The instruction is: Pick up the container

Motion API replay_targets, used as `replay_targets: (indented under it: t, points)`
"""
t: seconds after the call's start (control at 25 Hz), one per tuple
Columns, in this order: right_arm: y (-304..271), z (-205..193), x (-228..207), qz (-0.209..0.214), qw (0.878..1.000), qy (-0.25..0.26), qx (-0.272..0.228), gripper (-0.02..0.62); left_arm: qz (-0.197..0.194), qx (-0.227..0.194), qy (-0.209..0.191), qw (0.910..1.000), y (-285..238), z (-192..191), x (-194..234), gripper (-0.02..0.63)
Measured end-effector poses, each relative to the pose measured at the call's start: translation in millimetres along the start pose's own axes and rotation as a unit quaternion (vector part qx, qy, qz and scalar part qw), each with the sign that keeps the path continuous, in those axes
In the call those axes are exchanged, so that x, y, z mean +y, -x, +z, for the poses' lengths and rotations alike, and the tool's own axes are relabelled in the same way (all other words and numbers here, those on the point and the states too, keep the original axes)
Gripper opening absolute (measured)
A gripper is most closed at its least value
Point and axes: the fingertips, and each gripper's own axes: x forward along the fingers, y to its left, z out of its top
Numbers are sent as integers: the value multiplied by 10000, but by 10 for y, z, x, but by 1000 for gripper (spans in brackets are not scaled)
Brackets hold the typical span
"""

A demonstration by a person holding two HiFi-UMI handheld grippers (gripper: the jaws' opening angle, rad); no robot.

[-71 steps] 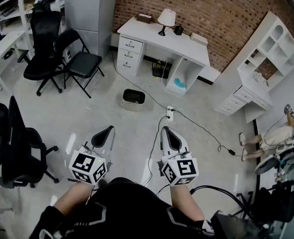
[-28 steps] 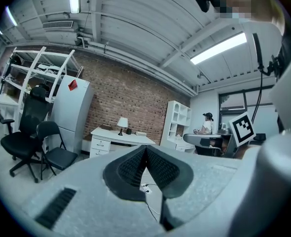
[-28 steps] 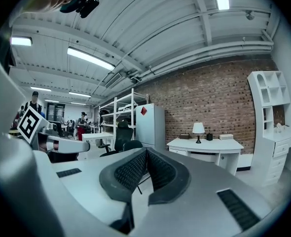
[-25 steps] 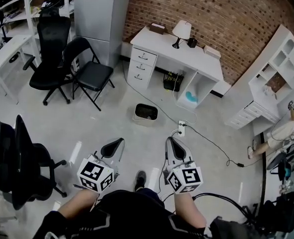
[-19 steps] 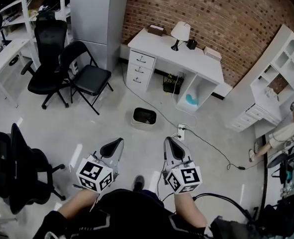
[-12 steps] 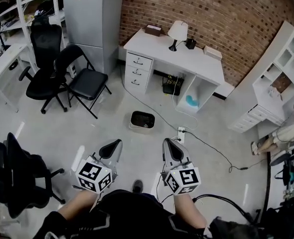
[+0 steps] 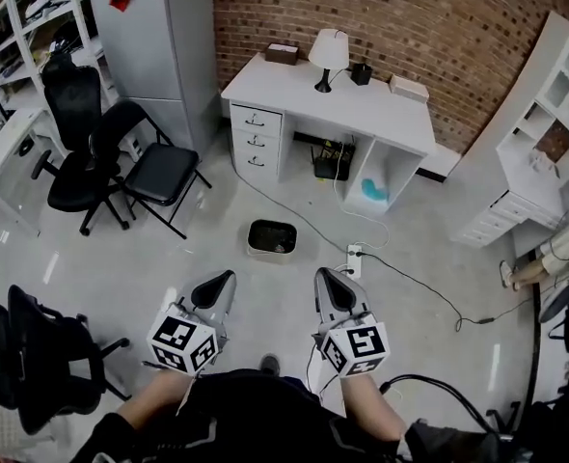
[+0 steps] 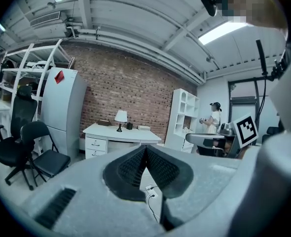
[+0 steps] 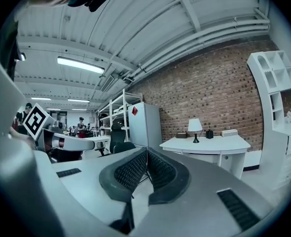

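A small dark bin (image 7: 272, 236), an open container, stands on the pale floor ahead of both grippers and in front of the white desk (image 7: 294, 90). On the desk are a lamp (image 7: 328, 51), a brown box (image 7: 284, 52), a dark cup (image 7: 362, 73) and a flat white box (image 7: 409, 87). My left gripper (image 7: 217, 285) and right gripper (image 7: 329, 280) are held side by side at waist height, pointing towards the desk. Both are shut with nothing between the pads. In the left gripper view the left gripper (image 8: 145, 148) has its jaws pressed together, as has the right gripper (image 9: 146, 151) in its own view.
A power strip (image 7: 354, 256) and cables lie on the floor right of the bin. A folding chair (image 7: 159, 172) and office chair (image 7: 67, 177) stand at left beside a grey cabinet (image 7: 154, 37). Another black chair (image 7: 34, 355) is near left. White shelves (image 7: 545, 133) stand at right.
The whole view has shifted forward: the desk, bin and chairs now sit closer and more to the left. Both grippers keep the same shut pose relative to the body.
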Motion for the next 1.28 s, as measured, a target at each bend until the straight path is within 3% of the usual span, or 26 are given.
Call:
replay_targets:
  t: [0.52,0.88,1.28]
  points:
    - [-293,-128,-310,26,9996,-194,189,9,111,283,82,9995,-387,-120,152,9]
    - [-963,42,-301,57,9998,45,182,9,-17,26,185,9998,-756,88,706,9]
    - [-1906,176,-114,118,9990,218,358,8,-46,-33,338,9994,-1029,287,1604,9]
